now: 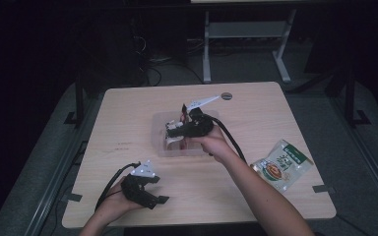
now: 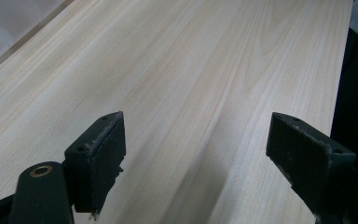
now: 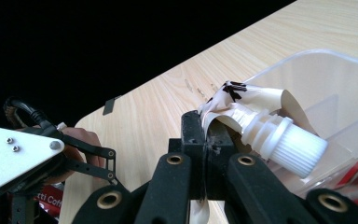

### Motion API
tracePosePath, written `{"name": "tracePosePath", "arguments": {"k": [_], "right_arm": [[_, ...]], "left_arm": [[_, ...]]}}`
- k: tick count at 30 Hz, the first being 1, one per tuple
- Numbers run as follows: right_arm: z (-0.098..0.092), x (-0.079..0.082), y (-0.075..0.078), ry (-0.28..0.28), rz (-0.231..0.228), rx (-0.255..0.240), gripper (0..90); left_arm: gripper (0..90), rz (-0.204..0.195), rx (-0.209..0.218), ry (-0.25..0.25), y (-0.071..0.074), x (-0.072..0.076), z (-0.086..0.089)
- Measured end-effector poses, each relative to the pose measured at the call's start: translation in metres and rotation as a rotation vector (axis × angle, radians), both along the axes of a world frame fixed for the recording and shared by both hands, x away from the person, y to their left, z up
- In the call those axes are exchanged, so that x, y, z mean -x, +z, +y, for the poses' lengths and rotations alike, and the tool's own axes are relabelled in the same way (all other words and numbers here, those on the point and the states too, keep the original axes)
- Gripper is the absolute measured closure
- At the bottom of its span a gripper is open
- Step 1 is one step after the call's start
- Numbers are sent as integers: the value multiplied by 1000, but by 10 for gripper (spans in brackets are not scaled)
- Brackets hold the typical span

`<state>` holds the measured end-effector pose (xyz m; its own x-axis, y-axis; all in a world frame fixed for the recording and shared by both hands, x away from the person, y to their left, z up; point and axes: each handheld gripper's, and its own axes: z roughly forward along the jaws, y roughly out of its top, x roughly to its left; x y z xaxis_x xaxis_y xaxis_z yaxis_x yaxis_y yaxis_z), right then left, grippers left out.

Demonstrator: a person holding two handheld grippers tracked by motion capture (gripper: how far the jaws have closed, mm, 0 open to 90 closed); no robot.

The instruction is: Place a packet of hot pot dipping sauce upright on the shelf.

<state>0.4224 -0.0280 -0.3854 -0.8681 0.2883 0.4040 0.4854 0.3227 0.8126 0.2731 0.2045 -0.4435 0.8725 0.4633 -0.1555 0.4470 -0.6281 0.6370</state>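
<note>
The right gripper (image 3: 208,140) pinches a cream spouted pouch (image 3: 242,105) with white ribbed cap (image 3: 294,147) and unreadable black marks; left gripper (image 2: 196,158) spread wide.

1. We are looking along our left gripper (image 2: 193,154), and its two black jaws are standing wide apart with nothing between them.
2. Its worn pads (image 2: 105,154) are facing each other across bare wood.
3. The gripper is hanging just over the pale wooden table (image 2: 177,60), whose grain is running away from us.
4. Something pale and blurred is lying at the top left corner; we cannot tell what it is.
</note>
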Motion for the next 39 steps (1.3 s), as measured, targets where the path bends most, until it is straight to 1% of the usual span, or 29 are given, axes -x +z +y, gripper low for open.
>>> {"name": "tracePosePath", "arguments": {"k": [2, 7, 9, 12, 17, 18, 23, 26, 28, 33, 36, 39], "right_arm": [[1, 0, -1, -2, -3, 10, 890], [1, 2, 0, -4, -12, 15, 879], [0, 2, 0, -5, -18, 10, 858], [0, 3, 2, -16, -33, 22, 837], [-3, 4, 6, -29, -47, 5, 809], [-4, 4, 8, -31, -61, 1, 807], [-9, 6, 16, -35, -75, -16, 799], [-13, 8, 20, -35, -82, -27, 787], [-15, 10, 23, -24, -84, -20, 750], [-18, 18, 30, -8, -126, 25, 682], [-19, 24, 34, -2, -142, 40, 639], [-22, 30, 35, 8, -153, 50, 591]], "left_arm": [[194, 0, 1, 1, 0, 0, 0], [194, 1, -3, -1, 0, 0, 0], [194, 1, -4, -1, 0, 0, 0], [194, 2, -4, -2, 0, 0, 0], [194, 0, 3, 0, 0, 0, 0], [194, -1, 5, 1, 0, 0, 0], [194, -4, -5, -6, 0, 0, 0], [193, -1, 4, 3, 0, 0, 0], [194, 0, 5, 5, 0, 0, 0], [193, -3, 6, 3, 0, -1, -1], [193, -4, -2, -3, 1, -1, 0], [193, -3, 8, 5, 1, 0, -1]]}}
